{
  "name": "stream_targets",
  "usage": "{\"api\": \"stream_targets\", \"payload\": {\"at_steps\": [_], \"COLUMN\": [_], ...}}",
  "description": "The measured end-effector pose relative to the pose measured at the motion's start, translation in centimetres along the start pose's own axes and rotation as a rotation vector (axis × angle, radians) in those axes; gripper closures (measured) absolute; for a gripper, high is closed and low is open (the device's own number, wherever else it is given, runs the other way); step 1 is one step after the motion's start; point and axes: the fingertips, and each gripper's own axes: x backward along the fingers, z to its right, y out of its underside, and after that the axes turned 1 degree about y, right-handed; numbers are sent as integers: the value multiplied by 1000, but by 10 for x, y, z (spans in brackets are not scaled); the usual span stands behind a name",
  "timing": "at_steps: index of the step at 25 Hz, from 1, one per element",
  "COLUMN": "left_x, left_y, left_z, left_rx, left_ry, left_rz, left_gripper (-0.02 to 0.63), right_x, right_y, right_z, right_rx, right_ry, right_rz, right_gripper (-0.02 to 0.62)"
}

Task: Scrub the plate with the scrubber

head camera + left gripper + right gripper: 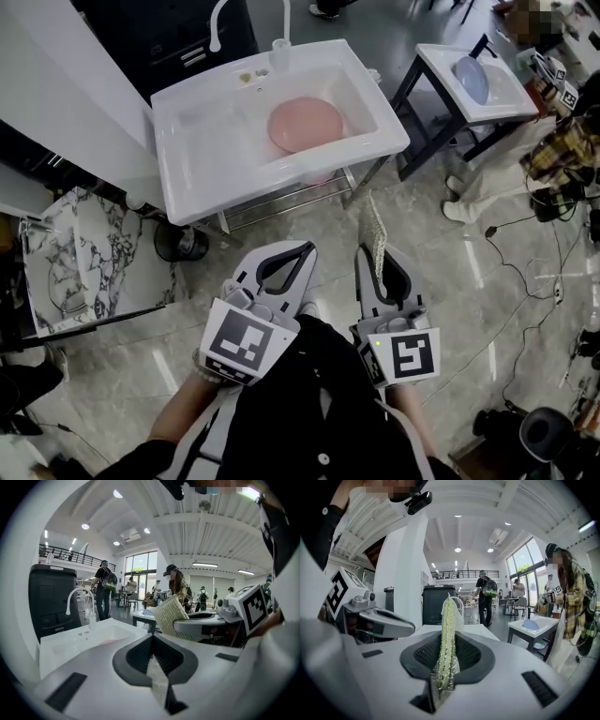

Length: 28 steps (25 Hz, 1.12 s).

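Your plate (306, 124): pink, round, lying flat in the sink (178, 178), right side of the basin. Your scrubber (447, 634): pale yellow-green mesh pad, standing on edge, clamped in your right gripper (446, 620), top sticking up past the jaws.

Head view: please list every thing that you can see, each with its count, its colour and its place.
sink: one, white, upper middle, on a metal stand
plate: one, pink, inside that sink
tap: one, white, at the back edge of that sink
small sink: one, white, upper right, on a dark stand
dish: one, blue, inside the small sink
basin: one, black-and-white marbled, left edge
cables: several, black, on the floor at the right
scrubber: one, pale green mesh, upright between the right gripper's jaws
left gripper: one, white, lower middle, jaws shut, empty
right gripper: one, white, beside the left one, shut on the scrubber
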Motion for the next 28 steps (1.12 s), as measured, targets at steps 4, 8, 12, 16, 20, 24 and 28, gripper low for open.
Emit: {"api": "stream_targets", "payload": {"at_steps": [4,8,12,16,20,24,28], "left_x": [-5,-11,-18,-25,-31,-39,-50], "left_y": [-2,-7,-10,-8,-9,-9,-10], "left_z": [8,20,38,47,51,46,38], "left_rx": [4,2,-6,-10,8,16,12], "left_ry": [-9,-16,-13,-8,-12,-22,-15], "left_rz": [0,7,16,14,27,28,28], "left_gripper": [606,606,606,606,606,606,606], "right_x": [7,17,28,32,35,27,12], "right_y": [7,5,7,10,13,13,11], "right_z": [14,25,36,46,50,53,57], "right_rx": [-6,-15,-1,-1,5,-2,9], "right_ry": [-4,-11,-24,-19,-31,-54,-65], "right_rz": [-7,11,22,24,19,13,11], "right_gripper": [523,523,523,523,523,523,523]}}
